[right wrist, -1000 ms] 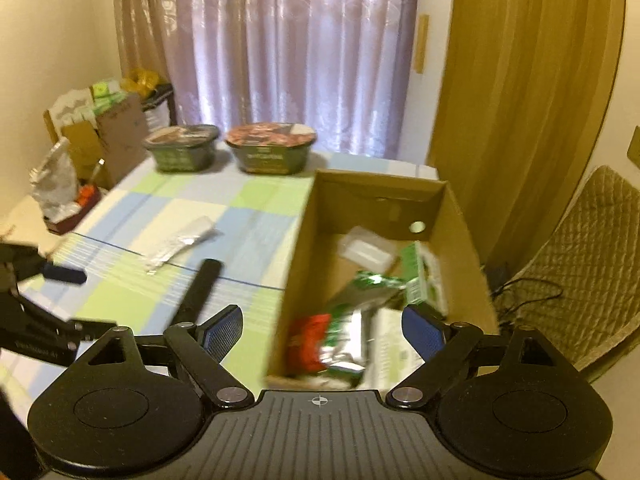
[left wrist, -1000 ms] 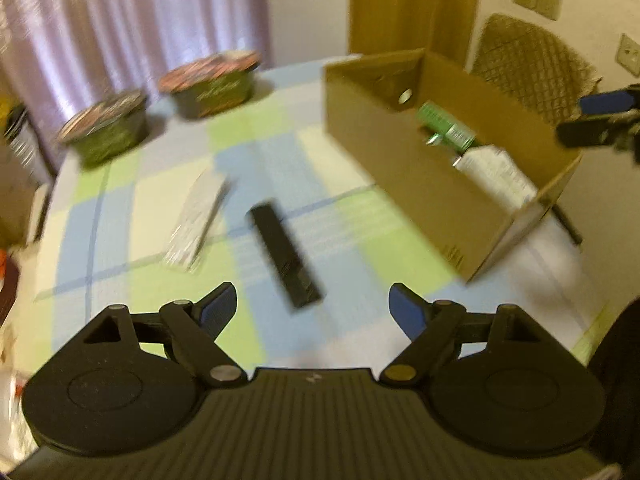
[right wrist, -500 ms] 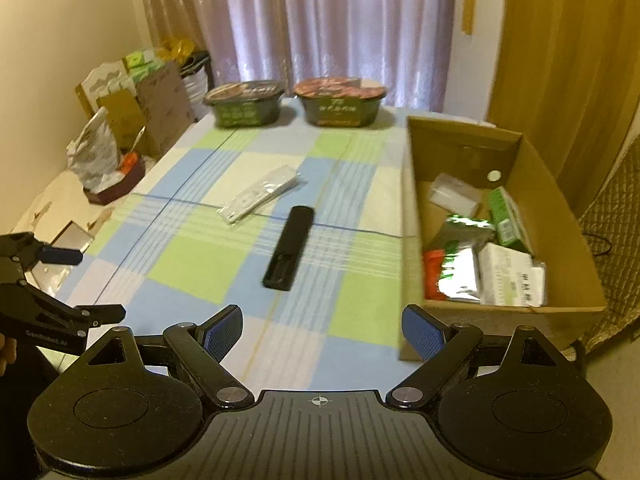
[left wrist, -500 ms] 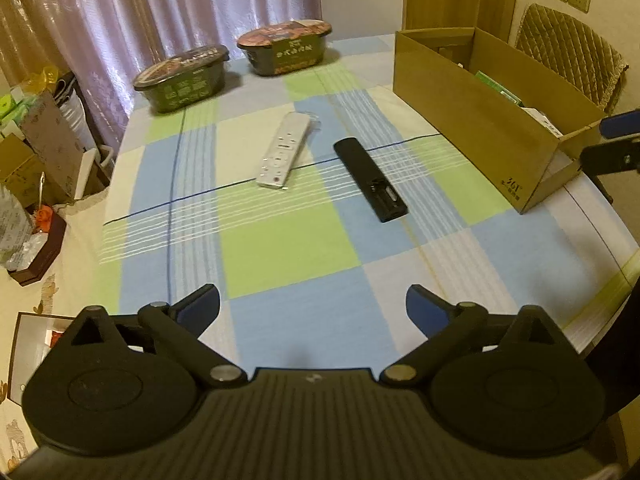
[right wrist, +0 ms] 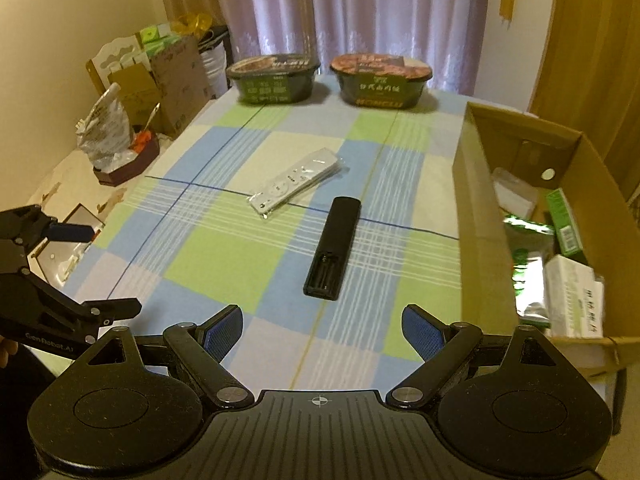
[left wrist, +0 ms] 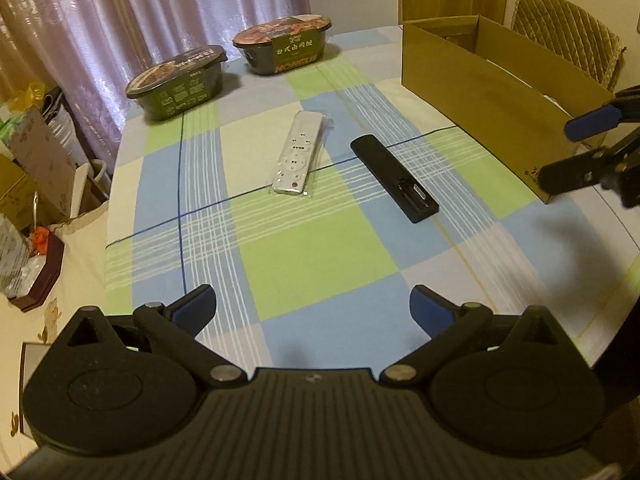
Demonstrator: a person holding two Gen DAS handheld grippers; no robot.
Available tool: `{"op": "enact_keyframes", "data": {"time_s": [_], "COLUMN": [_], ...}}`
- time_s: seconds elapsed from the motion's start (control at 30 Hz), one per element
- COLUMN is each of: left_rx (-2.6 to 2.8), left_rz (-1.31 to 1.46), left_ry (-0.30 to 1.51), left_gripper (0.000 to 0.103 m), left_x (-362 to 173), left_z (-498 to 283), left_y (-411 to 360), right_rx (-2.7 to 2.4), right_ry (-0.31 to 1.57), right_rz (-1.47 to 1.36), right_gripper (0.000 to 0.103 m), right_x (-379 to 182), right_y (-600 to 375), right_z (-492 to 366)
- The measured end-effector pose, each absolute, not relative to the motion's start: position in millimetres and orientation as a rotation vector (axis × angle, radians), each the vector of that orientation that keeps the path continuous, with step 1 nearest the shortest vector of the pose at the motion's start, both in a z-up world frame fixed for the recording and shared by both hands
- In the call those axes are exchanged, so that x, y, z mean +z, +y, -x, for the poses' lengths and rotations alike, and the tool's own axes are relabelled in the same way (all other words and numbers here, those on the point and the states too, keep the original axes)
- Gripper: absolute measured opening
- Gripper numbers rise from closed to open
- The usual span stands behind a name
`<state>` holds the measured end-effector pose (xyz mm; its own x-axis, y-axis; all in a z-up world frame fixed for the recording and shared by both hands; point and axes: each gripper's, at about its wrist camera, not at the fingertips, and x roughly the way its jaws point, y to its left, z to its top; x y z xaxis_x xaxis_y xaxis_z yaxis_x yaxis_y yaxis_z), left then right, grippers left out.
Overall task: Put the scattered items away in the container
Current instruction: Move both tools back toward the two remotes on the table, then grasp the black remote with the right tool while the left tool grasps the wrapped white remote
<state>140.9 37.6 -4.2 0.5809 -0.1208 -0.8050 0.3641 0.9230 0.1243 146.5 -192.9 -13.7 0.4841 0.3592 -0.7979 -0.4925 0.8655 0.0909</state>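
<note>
**Pulling both hand-held grippers back from the box, empty, with two remotes still out**

Spreading ahead of both hand-held grippers is the checked worktop (right wrist: 224,264), and a second ago it was filling far less of either view: the left camera was swinging close and blurred over the remotes, the right one was hanging over the open box. Both views are now sitting further back and steady, which reads as a retreat between picks rather than a pick in progress.

The cardboard box (right wrist: 476,240) is lying ahead and to the right of the right hand-held gripper (right wrist: 322,330), already holding green packets and white cartons; it is now off to the side instead of directly below. Two noodle bowls (right wrist: 276,80) are standing at the far edge, well beyond either tool.

The black remote (right wrist: 333,248) is lying straight ahead of the right hand-held gripper, battery bay up, close to the box wall but apart from it. The white remote (left wrist: 298,152), in its clear sleeve, is lying ahead of the left hand-held gripper (left wrist: 314,306), just left of the black one, not touching.

Both hand-held grippers are spread wide and carrying nothing. The black remote looks like the nearer candidate for the right side.
</note>
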Motion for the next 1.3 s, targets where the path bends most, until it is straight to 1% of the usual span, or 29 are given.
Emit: {"op": "enact_keyframes", "data": {"time_s": [0.4,0.57,0.6,0.63,0.67,0.87,0.9,0.93,1.17,1.27,1.3], "left_rx": [-0.362,-0.390,-0.395,-0.400,-0.408,-0.454,-0.457,-0.460,-0.475,-0.478,-0.480], "left_rz": [-0.326,-0.334,-0.334,-0.333,-0.334,-0.349,-0.350,-0.353,-0.340,-0.327,-0.324], "left_ry": [0.908,0.910,0.910,0.908,0.906,0.894,0.892,0.890,0.866,0.868,0.871], "left_gripper": [0.101,0.098,0.098,0.097,0.097,0.095,0.095,0.095,0.095,0.093,0.091], "left_x": [-35,-52,-55,-58,-61,-79,-81,-83,-96,-102,-104], "left_z": [-214,-245,-251,-257,-263,-295,-299,-302,-330,-344,-349], "left_y": [34,33,33,32,32,26,25,24,19,16,14], "right_rx": [0.480,0.465,0.460,0.457,0.454,0.444,0.445,0.447,0.407,0.402,0.395], "right_ry": [0.974,0.974,0.974,0.974,0.973,0.949,0.944,0.942,0.914,0.909,0.908], "right_rz": [0.105,0.084,0.082,0.085,0.093,0.120,0.126,0.135,0.151,0.146,0.148], "right_gripper": [0.092,0.091,0.088,0.075,0.071,0.071,0.065,0.056,0.056,0.056,0.050], "right_x": [-64,-90,-96,-101,-106,-131,-134,-138,-149,-150,-150], "right_y": [-171,-160,-158,-155,-151,-136,-133,-131,-128,-128,-128], "right_z": [-207,-226,-230,-234,-237,-251,-252,-253,-261,-265,-267]}}
